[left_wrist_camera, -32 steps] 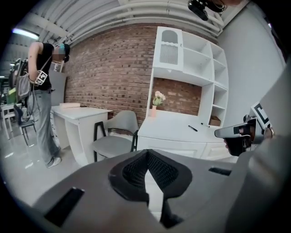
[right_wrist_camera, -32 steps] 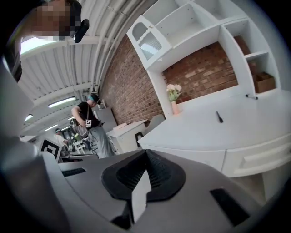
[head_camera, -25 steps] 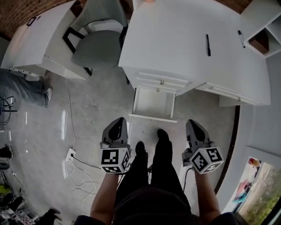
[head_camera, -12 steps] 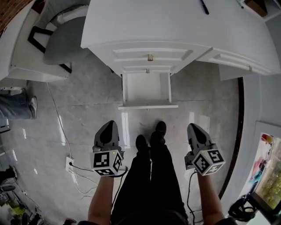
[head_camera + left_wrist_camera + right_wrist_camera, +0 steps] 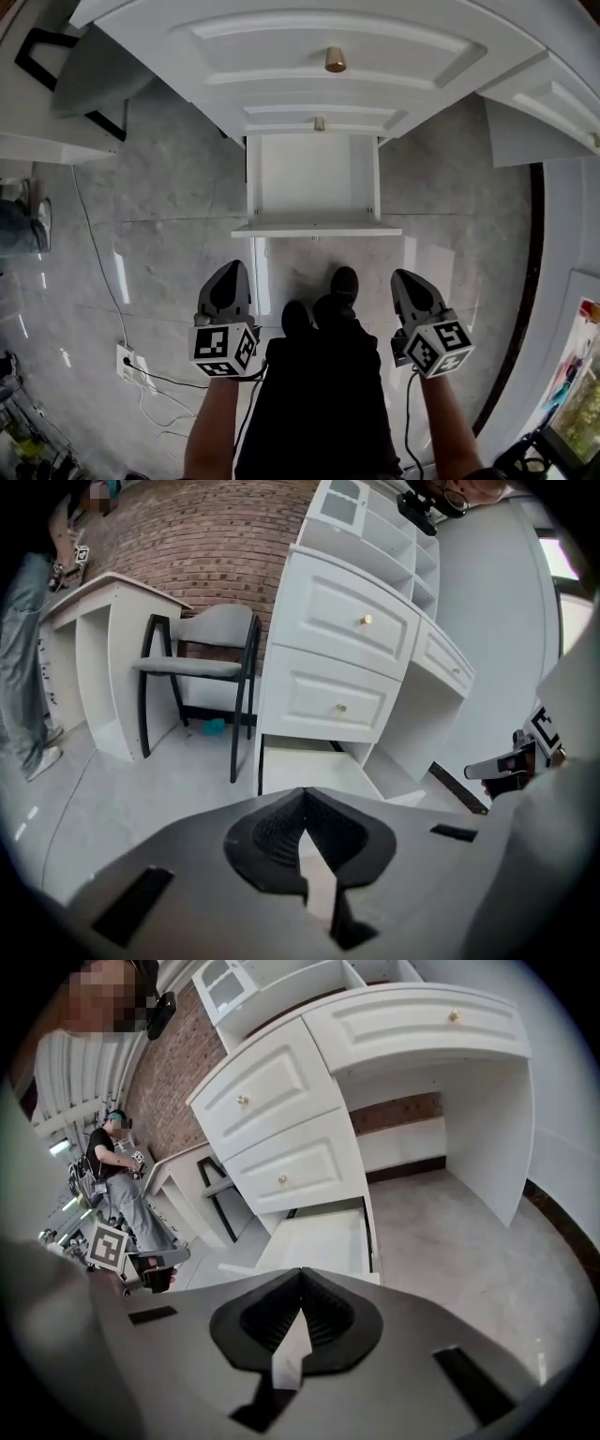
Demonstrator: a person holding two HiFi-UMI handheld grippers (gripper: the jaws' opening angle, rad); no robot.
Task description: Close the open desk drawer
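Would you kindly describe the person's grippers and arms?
The left gripper and right gripper are grey, tapering to a point, with black ribbed pads. Each carries a white cube of black square markers. A black cable hangs from the right one. Forearms are unsleeved; trousers and shoes are black.

I seem to look into an office-like workroom: a white panelled desk with brass knobs (image 5: 319, 672), a grey padded chair on black frame (image 5: 197, 666), a red brick wall (image 5: 216, 546), and a white power socket with cables (image 5: 124, 360) on the glossy grey floor (image 5: 169, 262).
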